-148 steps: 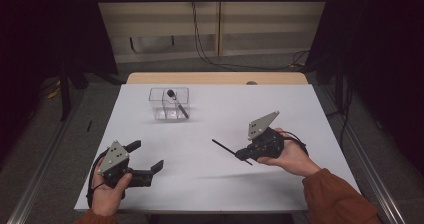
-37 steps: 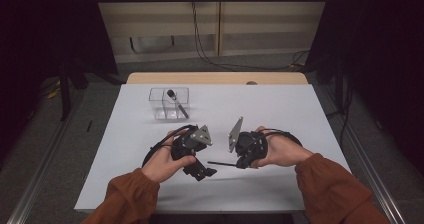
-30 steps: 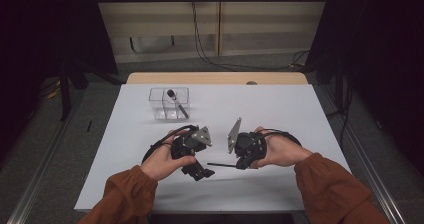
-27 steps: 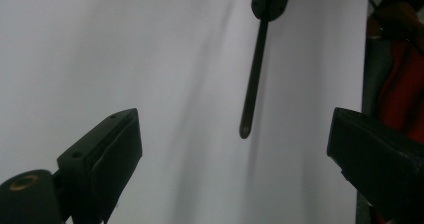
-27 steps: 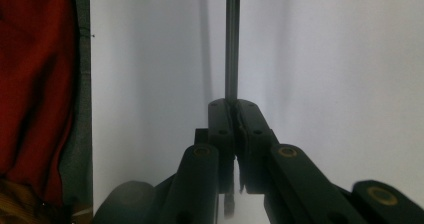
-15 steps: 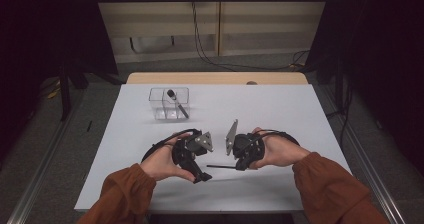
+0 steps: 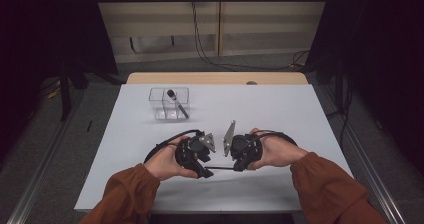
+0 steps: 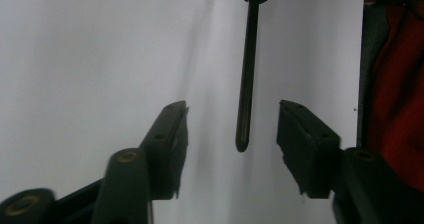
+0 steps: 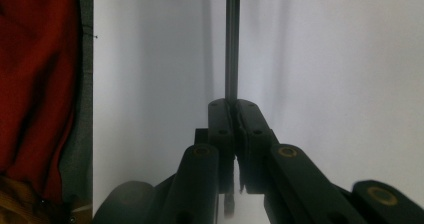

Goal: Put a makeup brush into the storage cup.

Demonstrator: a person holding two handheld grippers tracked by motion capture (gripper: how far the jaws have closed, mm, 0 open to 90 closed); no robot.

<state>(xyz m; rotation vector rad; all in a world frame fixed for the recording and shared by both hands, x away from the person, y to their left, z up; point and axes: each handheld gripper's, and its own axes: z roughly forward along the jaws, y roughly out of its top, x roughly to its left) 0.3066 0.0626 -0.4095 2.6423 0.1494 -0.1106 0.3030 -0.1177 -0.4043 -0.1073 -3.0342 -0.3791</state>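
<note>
1. The worktop (image 7: 300,109) lies bare all round both sets of jaws; its near edge runs just behind the hands, and a clear box (image 7: 169,104) holding another pen stands well beyond them.
2. The right gripper (image 7: 239,156) has its jaws clamped tight on a thin black pen (image 9: 231,44), which sticks straight out ahead of them.
3. The left gripper (image 7: 200,165) faces it; its jaws, half open, have just been closing, and the pen's free end sits between them, touching neither pad.
</note>
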